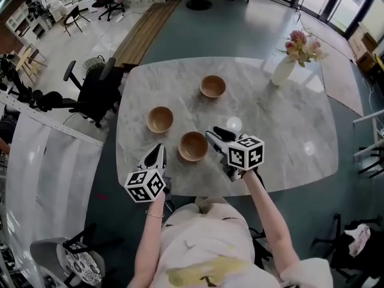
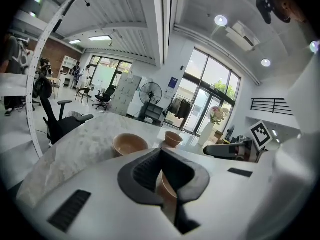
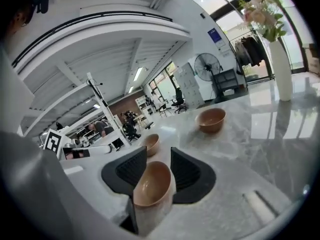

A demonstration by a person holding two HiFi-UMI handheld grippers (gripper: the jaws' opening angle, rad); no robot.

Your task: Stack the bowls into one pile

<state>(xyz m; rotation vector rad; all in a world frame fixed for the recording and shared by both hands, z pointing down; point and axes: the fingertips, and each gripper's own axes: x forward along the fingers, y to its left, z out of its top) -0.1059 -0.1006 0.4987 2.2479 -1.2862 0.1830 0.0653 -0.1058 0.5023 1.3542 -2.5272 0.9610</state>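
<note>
- Head view: three brown bowls sit apart on the marble table (image 1: pixel 282 125), none stacked. The far bowl (image 1: pixel 213 86) is toward the table's far side, the middle bowl (image 1: pixel 160 119) is left of centre, and the near bowl (image 1: pixel 193 146) is close to the person's edge. The left gripper (image 1: pixel 158 153) sits just left of the near bowl with its jaws drawn together. The right gripper (image 1: pixel 217 135) sits just right of that bowl with its jaws spread and nothing clasped. A white vase (image 1: pixel 283 71) of flowers stands at the far right.
- Left gripper view: the left gripper (image 2: pixel 160 151) has its jaw tips meeting and holds nothing. The near bowl (image 2: pixel 167 186) shows through the slit below the tips, with the middle bowl (image 2: pixel 130 144) and far bowl (image 2: pixel 173 138) beyond.
- Right gripper view: the right gripper (image 3: pixel 159 151) has its jaws standing apart. The near bowl (image 3: pixel 152 186) shows in the gap, and the pads are not pressing on it. The middle bowl (image 3: pixel 151 143) and far bowl (image 3: pixel 211 119) lie farther off.
</note>
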